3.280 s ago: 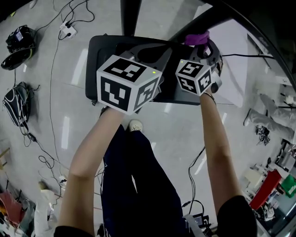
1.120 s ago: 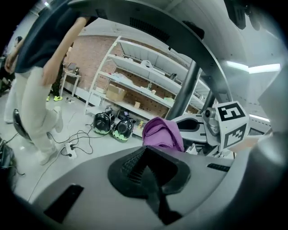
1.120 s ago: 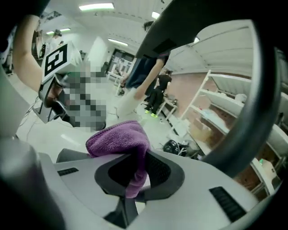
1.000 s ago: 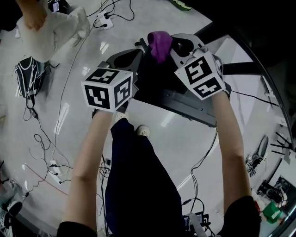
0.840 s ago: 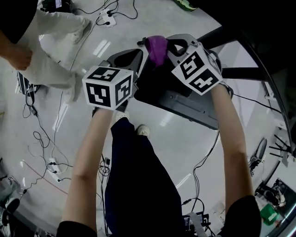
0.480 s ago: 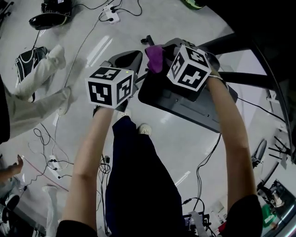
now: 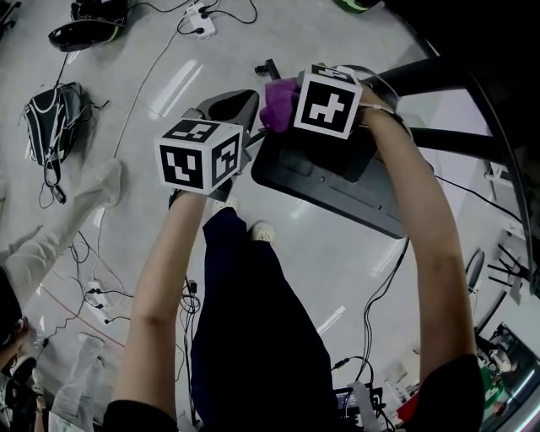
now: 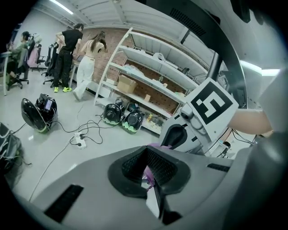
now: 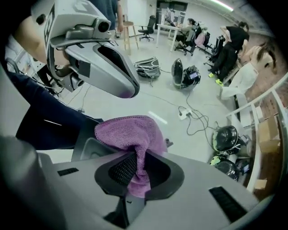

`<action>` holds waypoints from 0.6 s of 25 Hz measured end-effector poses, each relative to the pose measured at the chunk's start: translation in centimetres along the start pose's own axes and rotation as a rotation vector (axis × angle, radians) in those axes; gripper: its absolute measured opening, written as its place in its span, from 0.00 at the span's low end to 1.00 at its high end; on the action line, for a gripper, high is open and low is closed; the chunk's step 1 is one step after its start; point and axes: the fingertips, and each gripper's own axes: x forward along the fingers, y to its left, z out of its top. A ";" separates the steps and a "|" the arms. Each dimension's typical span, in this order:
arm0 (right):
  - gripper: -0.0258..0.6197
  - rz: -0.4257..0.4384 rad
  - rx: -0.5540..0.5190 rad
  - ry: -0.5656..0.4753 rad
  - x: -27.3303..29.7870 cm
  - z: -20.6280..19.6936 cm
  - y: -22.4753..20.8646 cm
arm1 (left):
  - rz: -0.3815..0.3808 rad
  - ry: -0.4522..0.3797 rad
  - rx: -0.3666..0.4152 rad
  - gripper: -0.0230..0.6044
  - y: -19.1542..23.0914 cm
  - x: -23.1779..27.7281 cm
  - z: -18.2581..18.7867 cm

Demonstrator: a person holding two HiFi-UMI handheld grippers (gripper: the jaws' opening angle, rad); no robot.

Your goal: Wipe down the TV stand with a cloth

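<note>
The TV stand's dark base (image 7: 359,202) lies on the pale floor, with black poles rising past the head view's top right. My right gripper (image 7: 287,105) hangs over the base's left end, shut on a purple cloth (image 7: 277,101) that bunches out above its jaws (image 9: 128,132). My left gripper (image 7: 251,114) is held just left of the cloth, above the floor, its jaws shut with nothing between them. In the right gripper view the left gripper (image 9: 128,90) hovers above the cloth, apart from it. The left gripper view shows the right gripper (image 8: 173,139) close ahead.
Cables and a power strip (image 7: 198,13) run over the floor at the far left, near a black bag (image 7: 46,126). A person's light-trousered leg (image 7: 51,240) crosses the left edge. Shelving (image 8: 157,72) with helmets (image 8: 121,117) below stands beyond, and people (image 8: 74,49) stand by it.
My right gripper has swung left and turned over the base's left end, bringing the cloth close to the left gripper. A person in light clothes has moved down the left side.
</note>
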 end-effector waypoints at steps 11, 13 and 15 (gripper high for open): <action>0.14 0.182 -0.026 0.319 0.2 -6.3 3.2 | -0.004 -0.004 -0.009 0.05 -0.6 -0.8 -0.9; 0.14 0.165 -0.020 0.315 0.0 -6.4 3.1 | -0.005 -0.004 -0.008 0.05 -0.7 -0.9 -1.0; 0.14 0.112 -0.031 0.307 -0.6 -6.2 2.4 | -0.004 -0.005 -0.005 0.05 -0.8 -1.2 -1.1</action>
